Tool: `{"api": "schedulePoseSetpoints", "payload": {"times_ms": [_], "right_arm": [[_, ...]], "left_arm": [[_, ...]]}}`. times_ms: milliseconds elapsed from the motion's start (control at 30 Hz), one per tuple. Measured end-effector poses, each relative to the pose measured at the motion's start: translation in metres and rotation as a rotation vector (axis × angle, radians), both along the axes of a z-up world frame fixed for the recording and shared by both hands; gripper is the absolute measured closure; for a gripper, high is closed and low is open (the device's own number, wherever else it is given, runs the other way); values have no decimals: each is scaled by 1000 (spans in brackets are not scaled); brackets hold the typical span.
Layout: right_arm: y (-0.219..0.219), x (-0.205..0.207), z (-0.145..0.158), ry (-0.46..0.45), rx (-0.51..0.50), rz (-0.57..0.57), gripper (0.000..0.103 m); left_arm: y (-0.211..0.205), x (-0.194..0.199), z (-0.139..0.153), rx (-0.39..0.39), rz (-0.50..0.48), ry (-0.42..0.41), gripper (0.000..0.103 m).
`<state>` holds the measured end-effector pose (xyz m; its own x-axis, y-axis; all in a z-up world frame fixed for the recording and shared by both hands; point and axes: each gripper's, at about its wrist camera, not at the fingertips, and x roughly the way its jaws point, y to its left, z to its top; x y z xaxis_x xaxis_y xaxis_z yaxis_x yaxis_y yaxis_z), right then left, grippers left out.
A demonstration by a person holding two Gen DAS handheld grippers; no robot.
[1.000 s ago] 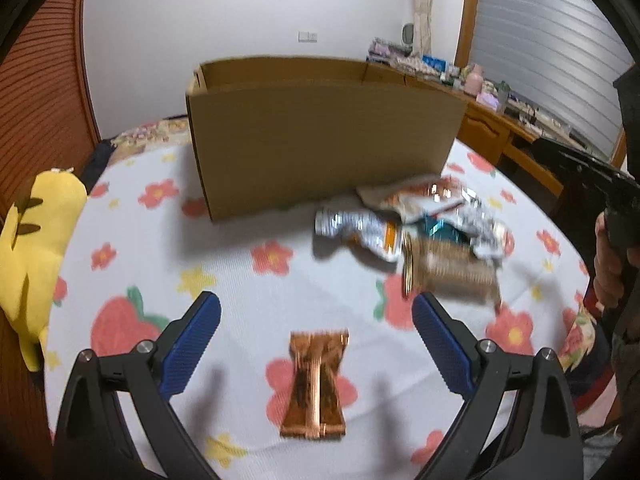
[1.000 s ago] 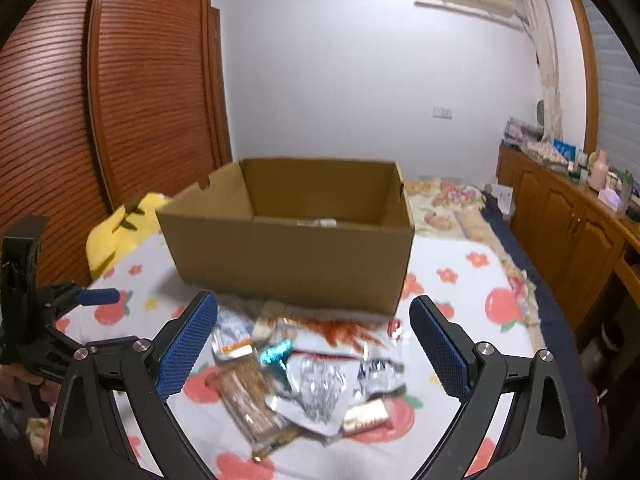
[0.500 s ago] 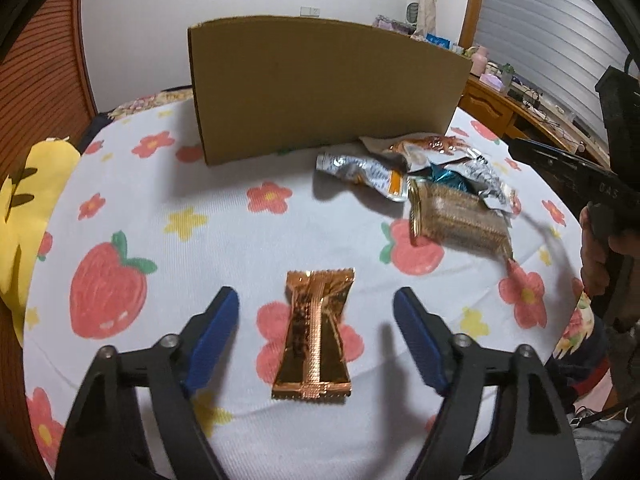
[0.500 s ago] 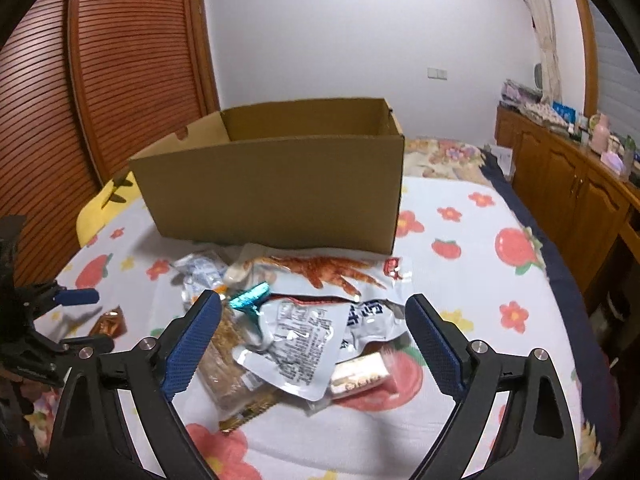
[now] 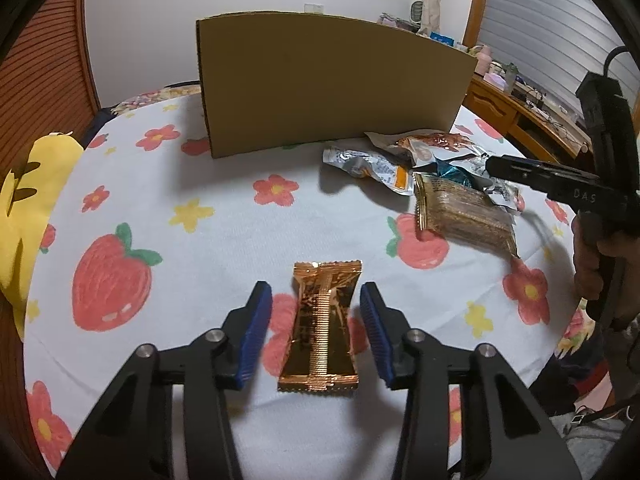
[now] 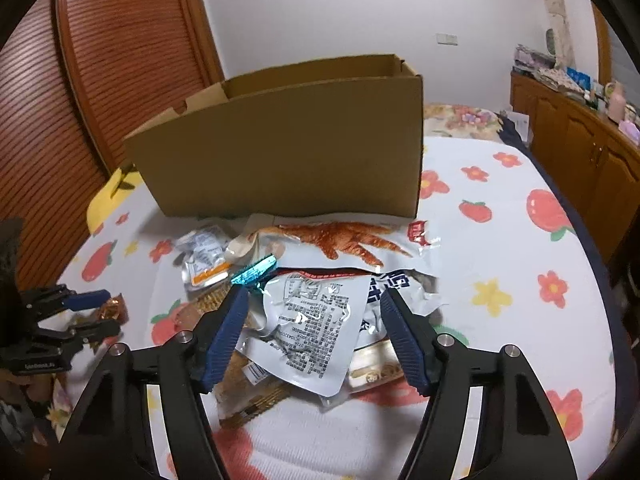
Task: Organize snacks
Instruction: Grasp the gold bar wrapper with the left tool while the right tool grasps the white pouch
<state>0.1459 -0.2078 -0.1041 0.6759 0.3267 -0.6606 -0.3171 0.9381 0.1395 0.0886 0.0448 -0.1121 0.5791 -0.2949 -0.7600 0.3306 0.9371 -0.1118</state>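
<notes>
On the left edge a yellow plush [image 5: 24, 208] is cut off by the frame, lying on the strawberry-print cloth [image 5: 168, 240] that covers the worktop. The left gripper [image 5: 316, 332] has just been closing; its blue pads flank one copper wrapper [image 5: 322, 324] lying flat between them, with a sliver of cloth visible on each side, so it is not yet clenched on it. Behind stands one cardboard box [image 5: 332, 84]; from the left wrist only its outer wall shows, from the right wrist the open top shows but the inside is hidden. Right of the wrapper lies the snack pile [image 6: 320, 288]: about six or seven packets overlap, so an exact count is unsure. A silver pouch [image 6: 316, 328] with print lies on top, a chicken-feet bag [image 6: 344, 240] behind it, a cracker pack [image 5: 464, 216] partly buried. The right gripper [image 6: 316, 336] has also been closing; it straddles the silver pouch, pads apart, gripping nothing. A hand [image 5: 588, 264] holds it at the frame's edge.
</notes>
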Motion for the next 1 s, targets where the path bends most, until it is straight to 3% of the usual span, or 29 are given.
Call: {"api": "schedulePoseSetpoints", "payload": {"times_ms": [133, 533, 667, 1000], "right_arm": [[5, 5, -6, 26, -27, 5, 32], [10, 13, -15, 66, -66, 23, 39], [9, 13, -15, 76, -46, 31, 42], [8, 3, -10, 58, -7, 43, 45]], "left_arm": [[4, 0, 0, 8, 11, -5, 76], [4, -1, -1, 9, 14, -12, 73], [5, -4, -1, 1, 12, -19, 82], [9, -5, 2, -47, 25, -27, 83]]}}
